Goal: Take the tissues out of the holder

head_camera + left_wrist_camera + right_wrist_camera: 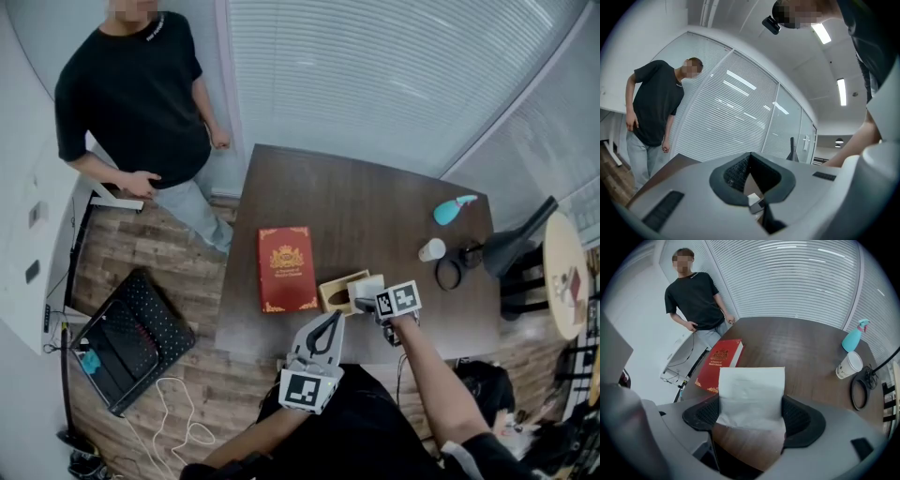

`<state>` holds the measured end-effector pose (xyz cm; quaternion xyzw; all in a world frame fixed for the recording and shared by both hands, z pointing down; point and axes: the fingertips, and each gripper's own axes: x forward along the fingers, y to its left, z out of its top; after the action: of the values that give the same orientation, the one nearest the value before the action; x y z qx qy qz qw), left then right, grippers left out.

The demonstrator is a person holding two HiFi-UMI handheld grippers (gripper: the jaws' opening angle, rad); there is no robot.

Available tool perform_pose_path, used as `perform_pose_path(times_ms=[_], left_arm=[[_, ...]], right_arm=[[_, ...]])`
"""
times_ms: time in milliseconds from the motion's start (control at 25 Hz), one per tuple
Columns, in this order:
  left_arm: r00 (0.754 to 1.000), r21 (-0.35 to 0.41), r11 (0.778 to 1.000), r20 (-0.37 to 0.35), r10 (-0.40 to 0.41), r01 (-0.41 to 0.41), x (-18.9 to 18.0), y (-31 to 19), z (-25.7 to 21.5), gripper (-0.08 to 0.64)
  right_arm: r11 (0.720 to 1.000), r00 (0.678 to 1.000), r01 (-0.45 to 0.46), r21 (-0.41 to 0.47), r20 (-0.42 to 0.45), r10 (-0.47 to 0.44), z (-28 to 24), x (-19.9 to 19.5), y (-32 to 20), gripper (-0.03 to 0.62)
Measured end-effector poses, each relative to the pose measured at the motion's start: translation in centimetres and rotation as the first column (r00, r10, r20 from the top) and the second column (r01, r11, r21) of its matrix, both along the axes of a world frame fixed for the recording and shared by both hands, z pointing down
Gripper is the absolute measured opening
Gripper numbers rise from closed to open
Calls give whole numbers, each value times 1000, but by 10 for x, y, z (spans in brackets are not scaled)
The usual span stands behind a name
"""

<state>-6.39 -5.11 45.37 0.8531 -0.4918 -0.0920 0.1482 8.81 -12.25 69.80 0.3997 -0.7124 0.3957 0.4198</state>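
A tan wooden tissue holder stands near the table's front edge, just right of a red book. My right gripper hovers at its right side, shut on a white tissue. In the right gripper view that tissue stands up flat between the black pads of the right gripper and hides the holder. My left gripper hangs at the table's front edge just below the holder, its fingers meeting at the tips with nothing held. The left gripper view shows the left gripper pointing upward, jaws together.
A red book lies left of the holder. At the table's far right are a blue spray bottle, a paper cup and a black cable loop. A person stands beyond the left corner.
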Motion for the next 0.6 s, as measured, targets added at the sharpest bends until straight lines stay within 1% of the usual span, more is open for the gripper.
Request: perform_pose_path(times_ms=[160,360,600], left_arm=[[1000,-7,1000,13,-6,6,19,-3,-5,-2],[1000,-24,1000,12,-15,15,47,-8,0,-2],[1000,1,1000,11,3,-3,86,-11,-6,-2]], right_arm=[[1000,1000,-13,-4,26,13,0,21,0,420],[1000,1000,-1,-5,26,1,0,44,-1,420],[1000,999,-2,6,34,2,-3,73,-5,420]])
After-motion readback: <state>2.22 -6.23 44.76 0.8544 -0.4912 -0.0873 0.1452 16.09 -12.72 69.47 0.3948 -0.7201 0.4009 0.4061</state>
